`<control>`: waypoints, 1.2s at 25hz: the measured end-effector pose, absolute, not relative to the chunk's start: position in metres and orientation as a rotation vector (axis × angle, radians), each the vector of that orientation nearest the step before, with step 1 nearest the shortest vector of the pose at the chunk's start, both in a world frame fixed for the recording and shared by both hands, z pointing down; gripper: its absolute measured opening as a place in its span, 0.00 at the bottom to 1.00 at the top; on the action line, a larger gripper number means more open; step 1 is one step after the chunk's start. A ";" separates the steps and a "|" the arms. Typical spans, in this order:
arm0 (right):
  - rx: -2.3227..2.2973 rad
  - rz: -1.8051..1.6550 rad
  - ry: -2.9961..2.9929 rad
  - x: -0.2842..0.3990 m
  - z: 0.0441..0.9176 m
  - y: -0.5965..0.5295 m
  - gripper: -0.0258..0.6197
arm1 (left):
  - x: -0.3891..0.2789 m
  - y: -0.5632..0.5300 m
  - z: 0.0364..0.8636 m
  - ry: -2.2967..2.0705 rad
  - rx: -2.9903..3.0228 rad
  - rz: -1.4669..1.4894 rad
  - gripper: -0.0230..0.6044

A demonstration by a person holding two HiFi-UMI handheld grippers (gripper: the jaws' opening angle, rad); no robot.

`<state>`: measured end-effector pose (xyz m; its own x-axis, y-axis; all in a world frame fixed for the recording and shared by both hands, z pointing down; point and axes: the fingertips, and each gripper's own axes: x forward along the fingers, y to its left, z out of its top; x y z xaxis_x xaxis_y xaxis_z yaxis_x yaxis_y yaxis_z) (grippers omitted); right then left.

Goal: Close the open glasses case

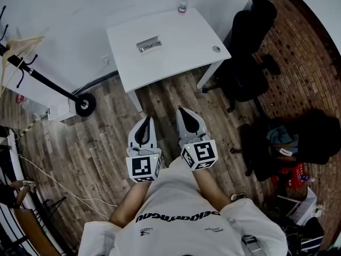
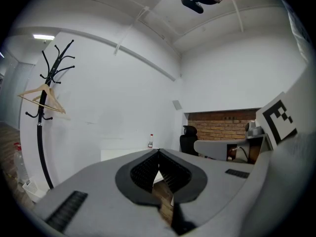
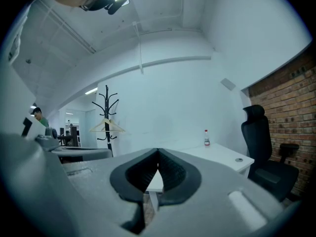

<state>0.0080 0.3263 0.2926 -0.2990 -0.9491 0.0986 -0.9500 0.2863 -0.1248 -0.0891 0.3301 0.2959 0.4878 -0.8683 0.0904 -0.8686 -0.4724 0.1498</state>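
The open glasses case lies on the white worktop, well apart from both claws and ahead of them, with a strip of wooden floor between the claw tips and the worktop's near edge; the left claw is pressed together with nothing between its jaws, and the right claw is likewise pressed together and empty, the two held side by side and pointing roughly level toward the worktop; from the left claw the case sits almost straight ahead, while from the right claw it sits ahead and off to the left, so the left claw looks the better lined up, though neither is clearly the closer; the case's long axis runs across the line the claws point along, slightly skewed so that its right end lies a little farther from them; a bottle stands beyond the case near the worktop's far edge, ahead of the right claw, and a dark office chair stands to the right of the right claw; in neither gripper view can the case itself be made out; the reach has not yet arrived, and the likely need is to carry both claws forward over the floor before either can press the lid down.
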 end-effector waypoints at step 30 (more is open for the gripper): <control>1.619 0.298 -2.662 0.073 0.315 0.012 0.04 | -0.018 0.029 0.322 -1.724 2.399 0.058 0.03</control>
